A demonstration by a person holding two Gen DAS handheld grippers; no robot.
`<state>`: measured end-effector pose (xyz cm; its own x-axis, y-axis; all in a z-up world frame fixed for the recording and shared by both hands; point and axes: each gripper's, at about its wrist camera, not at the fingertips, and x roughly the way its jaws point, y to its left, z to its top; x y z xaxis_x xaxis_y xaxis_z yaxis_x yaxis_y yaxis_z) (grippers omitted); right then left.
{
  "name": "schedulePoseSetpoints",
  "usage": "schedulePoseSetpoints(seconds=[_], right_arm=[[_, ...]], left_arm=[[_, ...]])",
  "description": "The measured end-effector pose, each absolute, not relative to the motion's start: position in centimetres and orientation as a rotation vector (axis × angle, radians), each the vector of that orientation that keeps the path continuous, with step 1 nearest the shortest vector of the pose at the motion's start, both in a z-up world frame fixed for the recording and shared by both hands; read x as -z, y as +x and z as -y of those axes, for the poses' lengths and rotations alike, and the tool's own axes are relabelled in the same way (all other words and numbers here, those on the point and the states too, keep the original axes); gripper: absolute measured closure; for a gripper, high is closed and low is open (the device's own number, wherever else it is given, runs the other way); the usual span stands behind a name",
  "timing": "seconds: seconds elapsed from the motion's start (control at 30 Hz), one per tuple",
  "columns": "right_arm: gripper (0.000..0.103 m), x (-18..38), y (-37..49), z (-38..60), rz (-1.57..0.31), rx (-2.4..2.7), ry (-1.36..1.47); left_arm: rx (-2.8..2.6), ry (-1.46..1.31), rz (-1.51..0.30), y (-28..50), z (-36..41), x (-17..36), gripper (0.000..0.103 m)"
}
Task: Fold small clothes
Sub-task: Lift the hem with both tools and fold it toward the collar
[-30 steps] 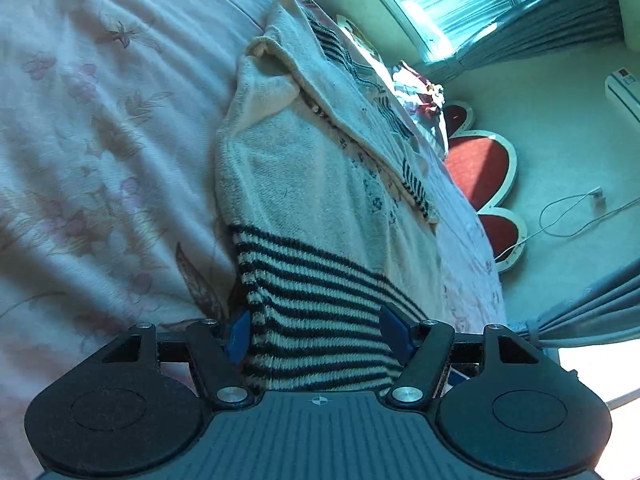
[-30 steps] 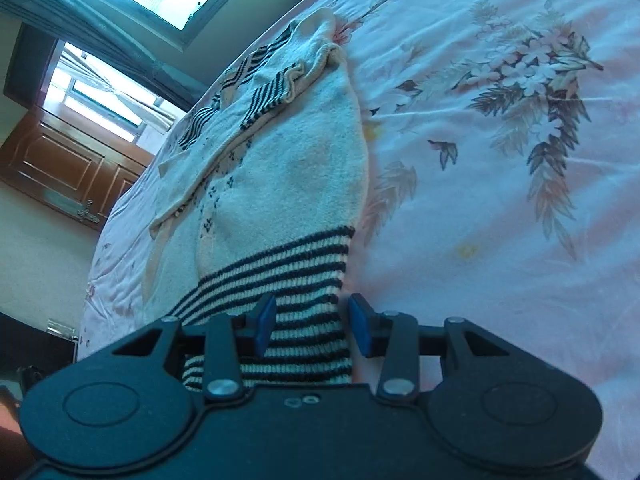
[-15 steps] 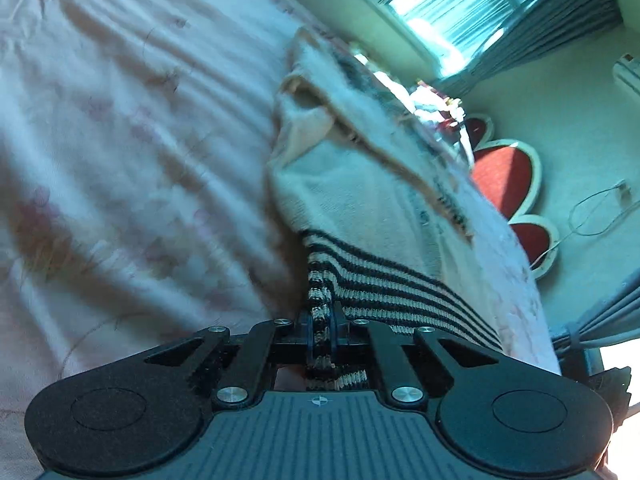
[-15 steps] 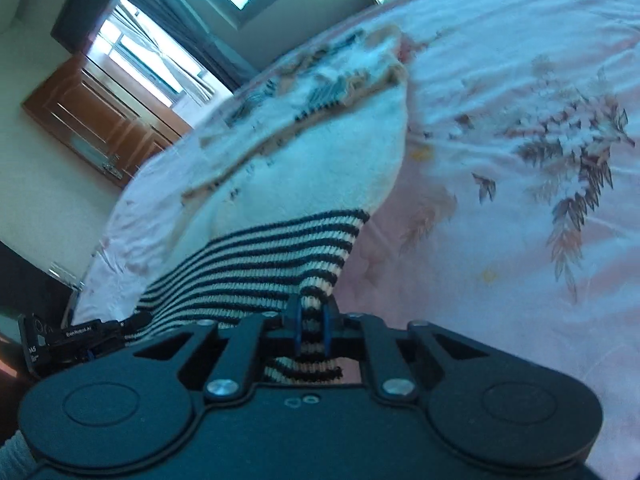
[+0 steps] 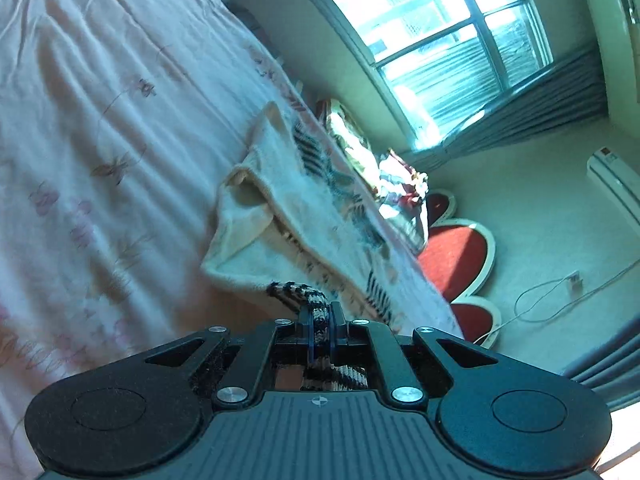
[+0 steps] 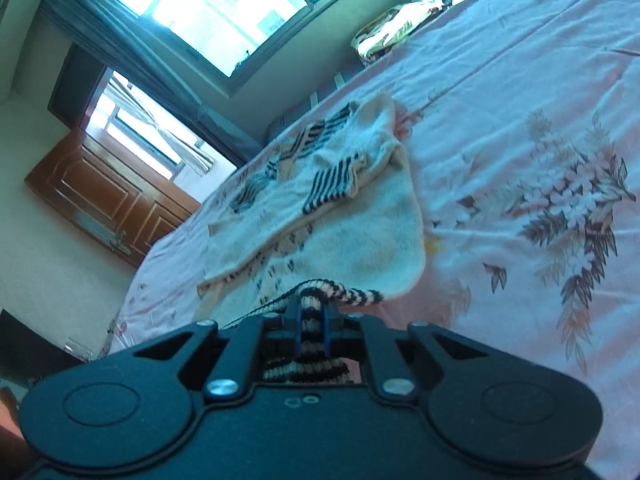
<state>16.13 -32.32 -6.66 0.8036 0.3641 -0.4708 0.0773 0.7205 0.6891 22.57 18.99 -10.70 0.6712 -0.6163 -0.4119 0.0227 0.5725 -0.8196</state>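
Left gripper (image 5: pixel 320 334) and right gripper (image 6: pixel 311 330) are each pinching the sweater's (image 6: pixel 352 236) striped hem, raised above open bedsheet (image 6: pixel 520 100)

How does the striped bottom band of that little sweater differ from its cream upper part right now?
The striped band has dark and pale stripes; the cream upper part is mostly plain. The striped band is raised off the bedsheet and bunched, pinched in the left claw and the right claw; the cream upper part lies on the bedsheet. Both are one fuzzy knit.
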Motion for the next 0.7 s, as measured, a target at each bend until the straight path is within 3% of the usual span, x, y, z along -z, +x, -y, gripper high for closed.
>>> schedulePoseSetpoints(seconds=[0.37,0.7], right_arm=[[0.092,2.6,27.7,34.8,-0.575,-0.190,0.757],[0.092,8.5,39.8,38.3,-0.670,-0.200,0.900]], left_arm=[[0.427,-0.831,-0.704,34.2,-16.3,5.8,0.096],[0.358,-0.776,-0.793,46.0,-13.8,9.8,0.096]])
